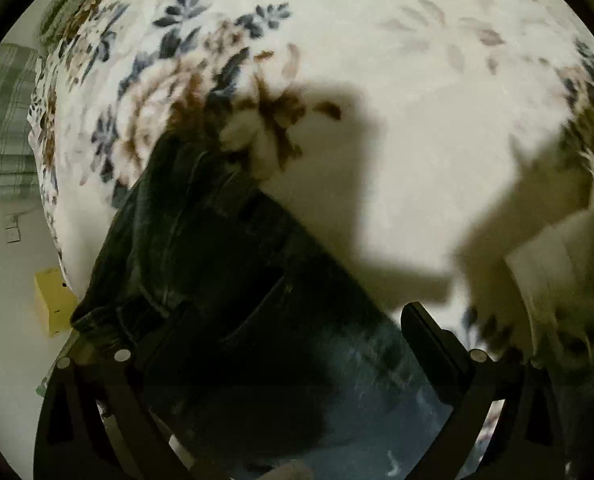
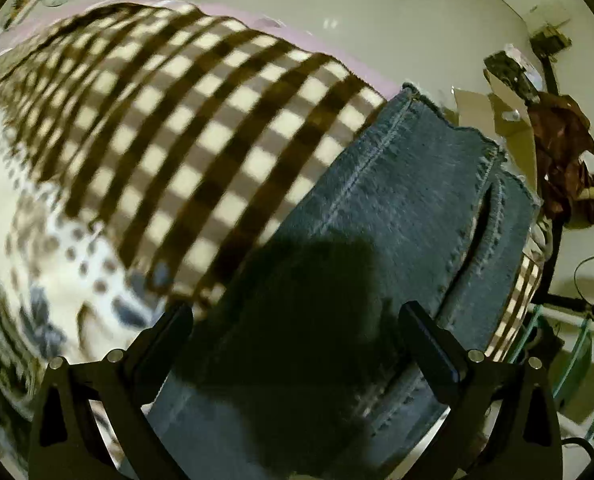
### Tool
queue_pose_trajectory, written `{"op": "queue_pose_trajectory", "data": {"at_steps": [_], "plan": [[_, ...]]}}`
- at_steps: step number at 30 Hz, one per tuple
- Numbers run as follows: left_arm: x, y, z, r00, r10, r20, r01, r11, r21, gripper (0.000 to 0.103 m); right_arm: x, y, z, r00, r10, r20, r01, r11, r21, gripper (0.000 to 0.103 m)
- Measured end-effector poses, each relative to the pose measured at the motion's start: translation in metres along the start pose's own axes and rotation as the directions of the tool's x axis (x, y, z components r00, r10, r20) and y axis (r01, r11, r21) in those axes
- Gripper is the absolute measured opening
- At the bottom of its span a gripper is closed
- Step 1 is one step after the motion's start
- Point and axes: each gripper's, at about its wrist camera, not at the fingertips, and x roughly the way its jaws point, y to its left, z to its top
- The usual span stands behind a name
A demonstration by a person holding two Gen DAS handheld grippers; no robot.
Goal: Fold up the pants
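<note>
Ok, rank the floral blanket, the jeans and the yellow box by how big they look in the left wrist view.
1. Floral blanket, fills most of the frame.
2. Jeans, though nearness to the lens enlarges them.
3. Yellow box, small and farther off on the floor.

Both wrist cameras look down, close over the dark blue denim pants (image 1: pixel 237 280) (image 2: pixel 377 220), which both views share.

Pants on the bed

The pants (image 1: pixel 233 280) lie on a blanket (image 1: pixel 397 100) covering the bed, their hems (image 2: pixel 457 132) reaching its edge.
</note>
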Motion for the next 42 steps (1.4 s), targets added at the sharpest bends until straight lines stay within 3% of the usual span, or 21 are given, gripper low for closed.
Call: {"op": "queue_pose_trajectory", "data": {"at_steps": [4,7,9,10,12,13,15,22,26,30,34,37,42], "plan": [[0.008,-0.004,0.013,0.999,0.041,-0.005,-0.041,0.999,0.020,0.097,0.020,0.009,0.021,0.999,-0.034,-0.027,0.034,0.999,0.013,0.098],[0.007,0.001,0.015,1.000,0.027,0.008,-0.027,0.999,0.016,0.067,0.033,0.011,0.033,0.997,-0.052,-0.056,0.053,0.998,0.023,0.090],[0.007,0.008,0.013,1.000,-0.013,0.027,0.013,1.000,0.005,0.038,0.037,0.008,0.036,0.997,-0.053,-0.064,0.055,0.998,0.031,0.079],[0.004,0.011,0.012,0.999,-0.022,0.037,0.022,1.000,-0.005,0.034,0.037,0.002,0.032,0.997,-0.050,-0.065,0.052,0.998,0.033,0.075],[-0.001,0.019,0.011,0.997,-0.054,0.052,0.055,0.998,-0.019,0.023,0.038,-0.001,0.036,0.997,-0.039,-0.073,0.040,0.999,0.023,0.052],[-0.005,0.023,0.009,0.995,-0.075,0.060,0.076,0.997,-0.026,0.021,0.036,-0.004,0.034,0.997,-0.032,-0.073,0.033,0.999,0.015,0.045],[-0.014,0.032,0.006,0.990,-0.119,0.078,0.122,0.992,-0.032,0.015,0.031,-0.005,0.035,0.998,-0.011,-0.066,0.010,1.000,-0.014,0.016],[-0.056,0.076,-0.011,0.946,-0.305,0.111,0.311,0.950,-0.033,0.009,-0.018,-0.008,0.025,0.995,0.094,0.017,-0.091,0.988,-0.122,0.006],[-0.072,0.113,-0.029,0.906,-0.403,0.128,0.409,0.912,-0.022,0.008,-0.064,-0.028,-0.001,0.977,0.197,0.078,-0.179,0.966,-0.189,0.005],[-0.083,0.141,-0.068,0.861,-0.484,0.158,0.492,0.870,-0.018,0.007,-0.113,-0.056,-0.043,0.934,0.331,0.137,-0.291,0.924,-0.250,0.005],[-0.079,0.186,-0.093,0.828,-0.531,0.183,0.540,0.841,-0.005,0.007,-0.132,-0.103,-0.085,0.888,0.419,0.188,-0.355,0.886,-0.297,0.005],[-0.058,0.217,-0.113,0.825,-0.538,0.172,0.543,0.839,0.018,0.007,-0.126,-0.148,-0.106,0.882,0.429,0.196,-0.368,0.885,-0.285,0.005],[-0.001,0.251,-0.138,0.853,-0.507,0.126,0.509,0.860,0.011,0.007,-0.081,-0.219,-0.126,0.925,0.336,0.179,-0.302,0.934,-0.191,0.002]]}}
